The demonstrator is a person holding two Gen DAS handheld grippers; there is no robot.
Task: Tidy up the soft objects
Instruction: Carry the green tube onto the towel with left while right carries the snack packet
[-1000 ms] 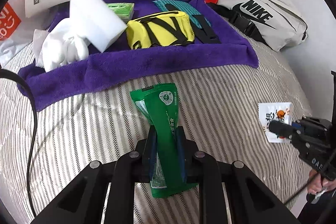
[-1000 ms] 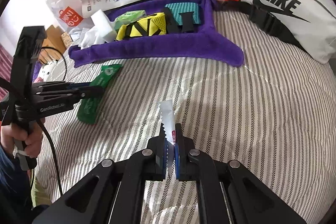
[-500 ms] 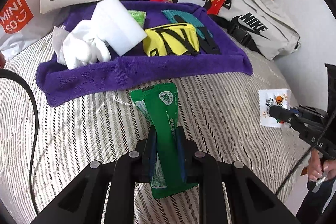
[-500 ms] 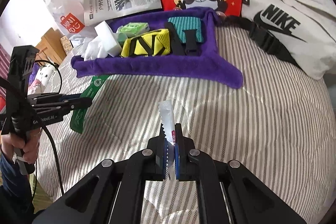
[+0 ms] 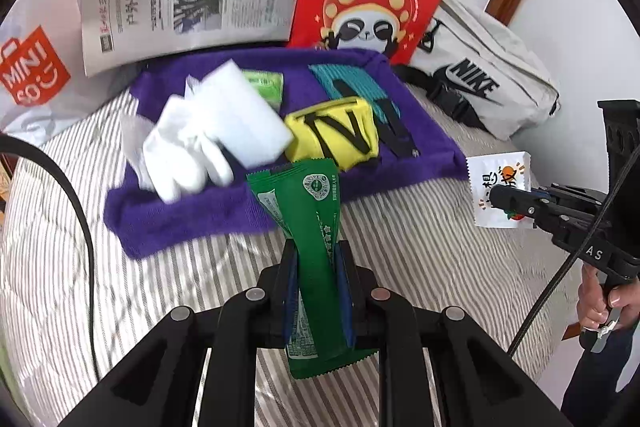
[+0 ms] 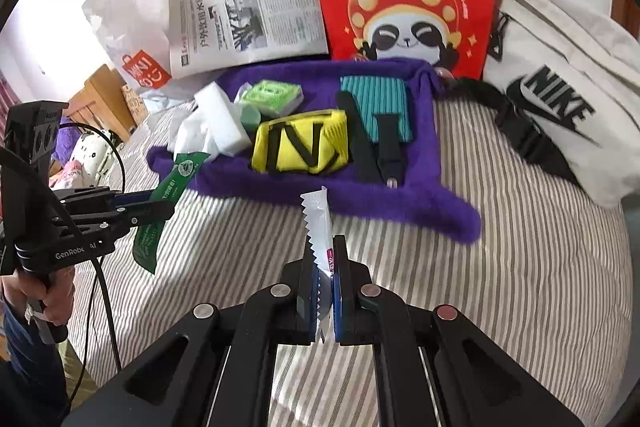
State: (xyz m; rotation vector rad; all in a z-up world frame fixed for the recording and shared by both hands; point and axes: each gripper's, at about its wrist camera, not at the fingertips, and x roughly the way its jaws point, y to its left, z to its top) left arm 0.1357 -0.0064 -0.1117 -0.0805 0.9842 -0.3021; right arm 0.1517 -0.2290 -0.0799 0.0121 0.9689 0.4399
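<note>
A: Status?

B: My left hand-held gripper [image 5: 316,259] is clamped on the green packet [image 5: 308,227], held clear of the striped bed [image 5: 420,247]. My right hand-held gripper [image 6: 323,267] is pinched nearly shut on the white sachet [image 6: 318,227], edge-on between its fingers.

A: Towel?

B: The purple towel [image 6: 400,195] lies just ahead of both. The yellow pouch [image 6: 300,143], sponge [image 6: 224,119] and teal pouch [image 6: 376,103] sit on it.
</note>
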